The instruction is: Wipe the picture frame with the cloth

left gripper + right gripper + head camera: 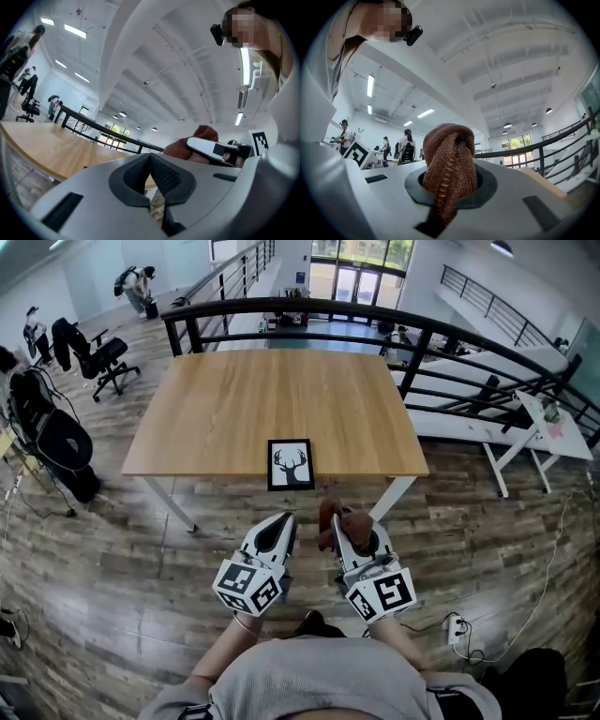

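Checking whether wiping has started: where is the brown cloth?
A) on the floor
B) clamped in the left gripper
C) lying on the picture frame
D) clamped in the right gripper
D: the right gripper is shut on the brown cloth, apart from the picture frame lying on the table.

The frame [291,464] lies flat at the middle of the table's [216,409] near edge, with bare wood to its left, to its right and behind it. A railing [309,307] runs just past the far edge. The left gripper [279,532] and right gripper [352,538] hang short of the near edge, with a clear line to the frame.
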